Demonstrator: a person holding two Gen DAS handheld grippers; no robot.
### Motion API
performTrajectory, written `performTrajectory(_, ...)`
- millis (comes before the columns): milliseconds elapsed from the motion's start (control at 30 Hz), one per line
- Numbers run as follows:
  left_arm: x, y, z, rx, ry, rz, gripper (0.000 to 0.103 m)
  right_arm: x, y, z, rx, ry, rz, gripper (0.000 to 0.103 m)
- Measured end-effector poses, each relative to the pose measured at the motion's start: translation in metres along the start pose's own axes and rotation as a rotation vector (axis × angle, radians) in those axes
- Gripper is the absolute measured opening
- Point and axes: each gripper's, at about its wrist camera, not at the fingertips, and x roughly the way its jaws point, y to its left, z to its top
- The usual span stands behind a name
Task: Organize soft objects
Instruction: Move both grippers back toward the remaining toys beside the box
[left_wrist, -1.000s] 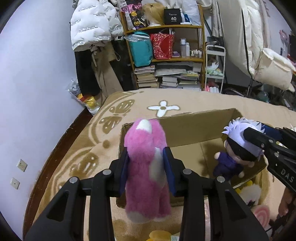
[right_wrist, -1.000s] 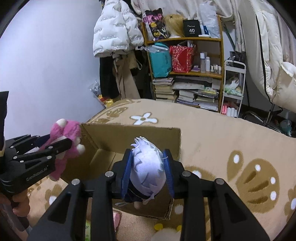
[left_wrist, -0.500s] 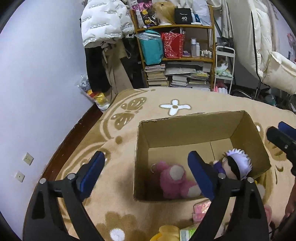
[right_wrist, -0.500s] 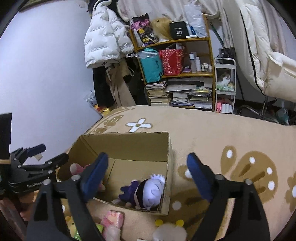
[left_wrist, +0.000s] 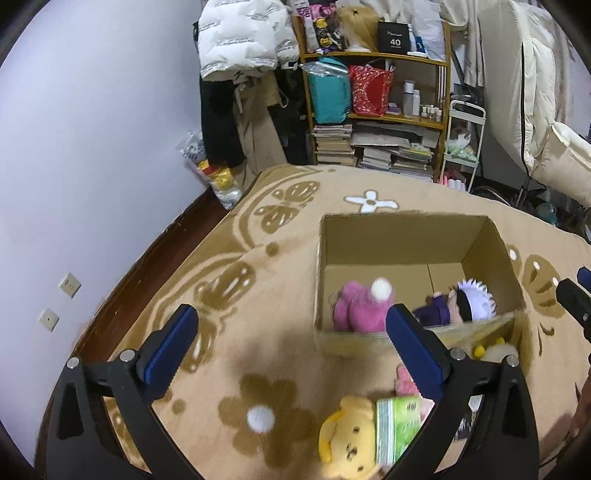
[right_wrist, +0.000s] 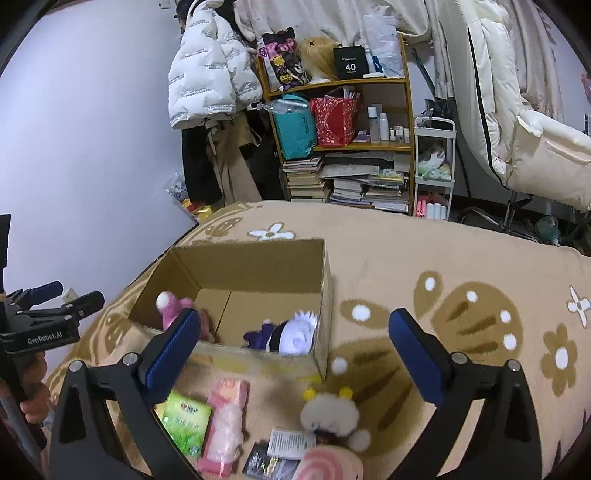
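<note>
An open cardboard box (left_wrist: 406, 240) stands on the beige rug. Inside it lie a pink plush (left_wrist: 360, 306) on the left and a white-haired doll (left_wrist: 465, 302) in purple on the right. My left gripper (left_wrist: 290, 317) hangs above the rug in front of the box, its jaws opening wide with nothing between them. My right gripper (right_wrist: 294, 319) hovers over the box's near right corner, jaws also opening and empty. The right wrist view shows the box (right_wrist: 258, 266), the pink plush (right_wrist: 173, 310) and the doll (right_wrist: 291, 336) from the other side.
Loose items lie on the rug in front of the box: a yellow bear plush (left_wrist: 347, 446), a green packet (right_wrist: 184, 424), a pink packet (right_wrist: 225, 421), a white fluffy toy (right_wrist: 328, 410). A shelf (right_wrist: 343, 147) and hanging coats stand beyond the rug.
Both grippers opened and let go of their toys. The pink plush and the doll now lie inside the box. Both grippers drew back and rose.
</note>
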Motion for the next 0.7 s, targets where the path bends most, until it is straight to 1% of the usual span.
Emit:
performTrajectory(233,-0.022,0.016,-0.028,-0.032,0.047,0.007,0.101,-0.022,0.007,-0.025,0.006,0.022,0.009,0.103)
performTrajectory(400,-0.040,0.019,-0.043,-0.040,0.040,0.031,0.101,-0.031,0.010,-0.044,0.020,0.064,0.035,0.103)
performTrajectory(433,-0.044,0.019,-0.046,-0.038,0.035,0.046,0.101,-0.032,0.010,-0.049,0.023,0.071,0.032,0.103)
performTrajectory(533,-0.051,0.017,-0.053,-0.019,0.035,0.058,0.101,-0.034,0.008,-0.059,0.034,0.087,0.028,0.103)
performTrajectory(700,-0.059,0.011,-0.064,0.005,0.032,0.073,0.101,-0.038,0.007,-0.066,0.023,0.091,0.001,0.103)
